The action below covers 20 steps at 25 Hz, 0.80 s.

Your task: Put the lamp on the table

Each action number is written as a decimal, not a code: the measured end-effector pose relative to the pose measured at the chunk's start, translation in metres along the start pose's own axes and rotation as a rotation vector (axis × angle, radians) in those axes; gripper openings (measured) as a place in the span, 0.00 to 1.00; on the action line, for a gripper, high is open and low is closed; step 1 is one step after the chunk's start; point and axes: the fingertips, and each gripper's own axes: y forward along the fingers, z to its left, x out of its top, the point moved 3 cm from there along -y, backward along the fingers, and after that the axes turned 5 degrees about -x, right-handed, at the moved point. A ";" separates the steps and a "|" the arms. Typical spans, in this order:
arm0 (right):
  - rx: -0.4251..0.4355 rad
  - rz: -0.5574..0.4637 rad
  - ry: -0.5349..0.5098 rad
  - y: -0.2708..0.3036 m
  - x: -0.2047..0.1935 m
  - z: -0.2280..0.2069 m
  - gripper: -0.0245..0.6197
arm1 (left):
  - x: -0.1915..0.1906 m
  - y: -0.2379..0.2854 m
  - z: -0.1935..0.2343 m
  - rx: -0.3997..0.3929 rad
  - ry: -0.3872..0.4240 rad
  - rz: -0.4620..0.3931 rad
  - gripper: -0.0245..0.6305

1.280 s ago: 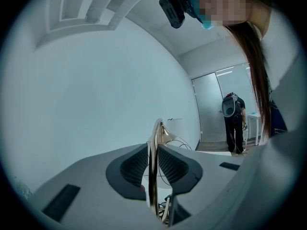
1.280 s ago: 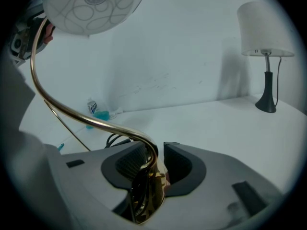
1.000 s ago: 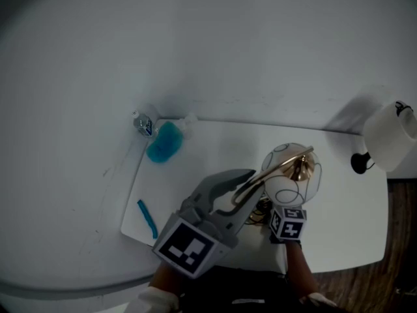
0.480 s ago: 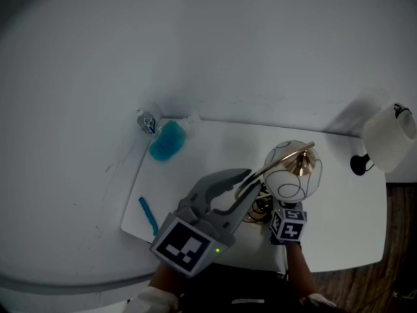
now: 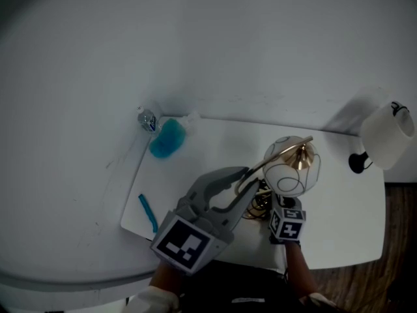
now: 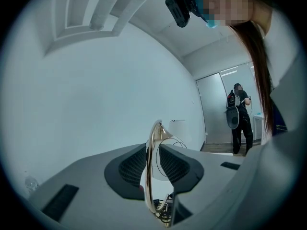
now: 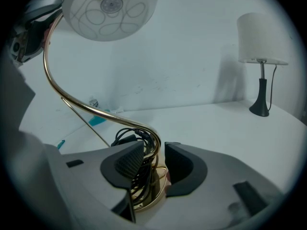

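The lamp has a white globe shade [image 5: 290, 169] with ring patterns and a curved gold stem [image 6: 152, 166]. Its round gold base [image 7: 149, 198] rests on the white table [image 5: 339, 233], with a black cord bundled round the foot. My left gripper [image 5: 245, 186] is shut on the stem partway up. My right gripper [image 7: 154, 163] sits low at the base and its jaws have just been opening. The stem foot and cord lie between them against the left pad, and the right pad stands apart. In the head view only its marker cube [image 5: 287, 223] shows under the shade.
A second lamp with a white cylinder shade [image 5: 386, 134] and a black foot stands at the table's right back corner. A blue object [image 5: 166, 139], a small bottle [image 5: 146, 119] and a blue stick [image 5: 148, 214] lie at the left. A person [image 6: 240, 116] stands far off.
The globe shade has crept slightly toward the far side of the table. Both grippers stay about where they were.
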 end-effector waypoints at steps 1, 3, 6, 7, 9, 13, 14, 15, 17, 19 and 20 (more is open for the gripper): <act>0.002 0.000 -0.001 -0.001 0.000 0.000 0.26 | 0.000 -0.001 -0.001 0.004 0.000 -0.001 0.19; 0.004 0.001 -0.005 -0.002 -0.001 0.000 0.26 | 0.000 -0.003 -0.001 0.010 -0.002 -0.003 0.19; 0.007 0.000 -0.011 -0.004 -0.002 0.001 0.26 | -0.001 -0.006 -0.002 0.020 -0.005 -0.003 0.19; 0.008 0.000 -0.012 -0.005 -0.003 0.000 0.26 | -0.002 -0.007 -0.003 0.024 -0.005 -0.002 0.19; 0.010 0.001 -0.013 -0.006 -0.004 0.000 0.26 | -0.002 -0.009 -0.004 0.032 -0.007 -0.002 0.19; 0.012 0.004 -0.029 -0.009 -0.006 0.001 0.26 | -0.003 -0.015 -0.005 0.052 -0.015 -0.003 0.19; 0.013 0.004 -0.037 -0.010 -0.006 0.002 0.25 | -0.003 -0.017 -0.006 0.057 -0.016 -0.003 0.19; 0.014 0.003 -0.044 -0.012 -0.007 0.002 0.25 | -0.003 -0.018 -0.007 0.061 -0.016 -0.002 0.19; 0.018 0.002 -0.052 -0.014 -0.007 0.003 0.25 | -0.004 -0.021 -0.009 0.067 -0.016 0.000 0.19; 0.022 0.002 -0.055 -0.016 -0.008 0.003 0.24 | -0.004 -0.022 -0.011 0.073 -0.018 0.001 0.19; 0.024 0.002 -0.055 -0.017 -0.008 0.003 0.24 | -0.005 -0.023 -0.012 0.076 -0.019 0.001 0.19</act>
